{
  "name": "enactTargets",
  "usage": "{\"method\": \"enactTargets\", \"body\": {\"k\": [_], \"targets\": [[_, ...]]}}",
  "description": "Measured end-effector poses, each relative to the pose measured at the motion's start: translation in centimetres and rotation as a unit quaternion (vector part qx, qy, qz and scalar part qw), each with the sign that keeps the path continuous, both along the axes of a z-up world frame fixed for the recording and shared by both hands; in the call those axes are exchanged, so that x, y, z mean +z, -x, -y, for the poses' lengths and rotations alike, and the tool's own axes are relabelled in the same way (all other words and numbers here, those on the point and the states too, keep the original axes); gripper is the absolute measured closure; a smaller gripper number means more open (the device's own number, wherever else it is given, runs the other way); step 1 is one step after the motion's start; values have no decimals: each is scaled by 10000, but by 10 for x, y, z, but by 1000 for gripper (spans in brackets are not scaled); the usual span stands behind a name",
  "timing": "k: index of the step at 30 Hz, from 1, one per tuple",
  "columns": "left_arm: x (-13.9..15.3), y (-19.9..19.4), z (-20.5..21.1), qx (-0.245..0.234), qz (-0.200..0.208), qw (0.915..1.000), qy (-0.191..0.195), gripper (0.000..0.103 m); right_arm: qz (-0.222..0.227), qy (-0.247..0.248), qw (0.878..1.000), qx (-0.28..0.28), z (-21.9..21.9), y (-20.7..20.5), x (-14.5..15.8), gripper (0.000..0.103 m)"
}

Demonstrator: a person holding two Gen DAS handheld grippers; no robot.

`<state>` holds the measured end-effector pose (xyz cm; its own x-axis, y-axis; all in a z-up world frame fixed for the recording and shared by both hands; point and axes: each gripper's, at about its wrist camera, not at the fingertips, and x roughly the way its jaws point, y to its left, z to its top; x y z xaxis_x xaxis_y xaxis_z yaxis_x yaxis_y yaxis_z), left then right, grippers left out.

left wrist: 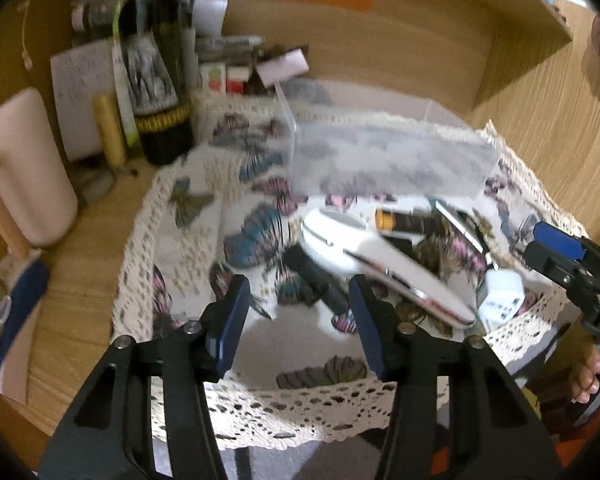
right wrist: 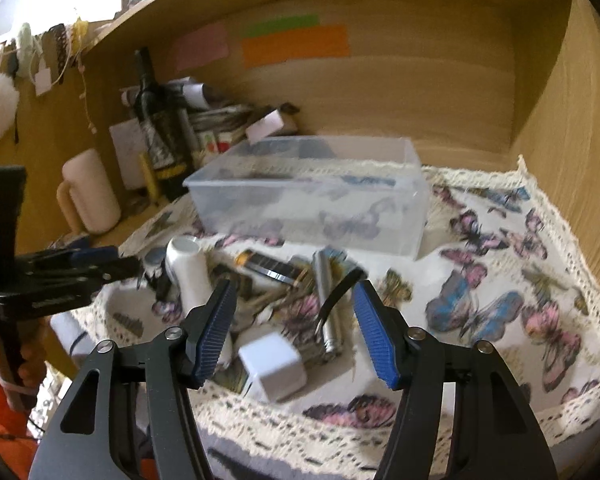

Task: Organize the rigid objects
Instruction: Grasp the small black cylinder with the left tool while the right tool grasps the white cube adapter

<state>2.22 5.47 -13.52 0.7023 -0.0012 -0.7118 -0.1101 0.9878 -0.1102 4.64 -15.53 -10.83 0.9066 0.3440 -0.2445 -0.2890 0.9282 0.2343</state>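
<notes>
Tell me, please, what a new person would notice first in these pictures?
First, the butterfly cloth with lace edging that covers the desk, and the small pile on it: a white device, a battery, a white cube charger. Behind the pile stands a clear plastic box. Both tongs, left and right, hover open above.

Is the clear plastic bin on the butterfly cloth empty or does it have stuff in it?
Apparently empty: through the clear plastic bin only the butterfly-print cloth shows; blur hides small items.
</notes>
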Motion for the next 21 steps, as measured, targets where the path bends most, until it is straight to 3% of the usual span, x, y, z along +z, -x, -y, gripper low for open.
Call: {"method": "enactTargets", "body": {"k": [13, 15, 18, 21], "targets": [[-22, -32, 0, 74, -438, 9989, 148, 52, -303, 92, 9992, 251, -14, 1, -24, 50], [-22, -32, 3, 110, -386, 9992, 51, 55, -336, 133, 9990, 275, -17, 0, -26, 50], [-23, -32, 8, 143, -323, 9993, -109, 75, -417, 157, 9985, 310, -21, -6, -30, 50], [-23, -30, 7, 163, -253, 9994, -150, 78, -482, 167, 9982, 300, -22, -11, -32, 66]]}}
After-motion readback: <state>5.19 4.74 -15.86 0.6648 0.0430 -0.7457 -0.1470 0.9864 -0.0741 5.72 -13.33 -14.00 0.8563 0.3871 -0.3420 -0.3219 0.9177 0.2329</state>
